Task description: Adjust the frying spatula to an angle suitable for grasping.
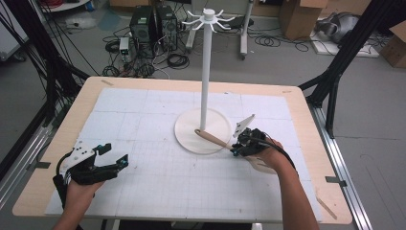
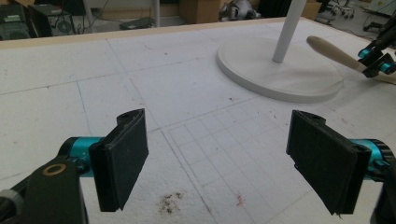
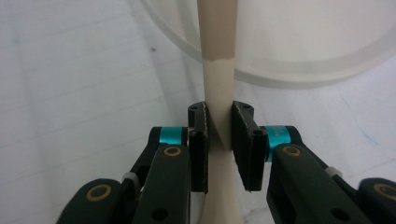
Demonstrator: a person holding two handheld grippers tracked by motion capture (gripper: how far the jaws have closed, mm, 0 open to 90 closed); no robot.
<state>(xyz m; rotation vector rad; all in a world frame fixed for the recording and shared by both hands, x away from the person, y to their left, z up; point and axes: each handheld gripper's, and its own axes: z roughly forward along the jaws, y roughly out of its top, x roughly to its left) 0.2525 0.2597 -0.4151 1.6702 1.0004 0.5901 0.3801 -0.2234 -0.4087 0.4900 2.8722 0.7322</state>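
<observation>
right gripper (image 1: 238,146): jaws clenched on the pale shaft of a wooden utensil (image 1: 211,138) | utensil: long axis ran from gripper up-left toward the pole of the white stand (image 1: 205,72), darker handle end over its round base, perhaps resting on it | left gripper (image 1: 113,155): released, holding nothing, well apart at left.

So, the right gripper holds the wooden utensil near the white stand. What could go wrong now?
The right gripper pinches the wooden utensil on its narrow handle, so it may twist or slip. Its far end lies over the stand's base, close to the pole; a swing could knock the stand.
</observation>
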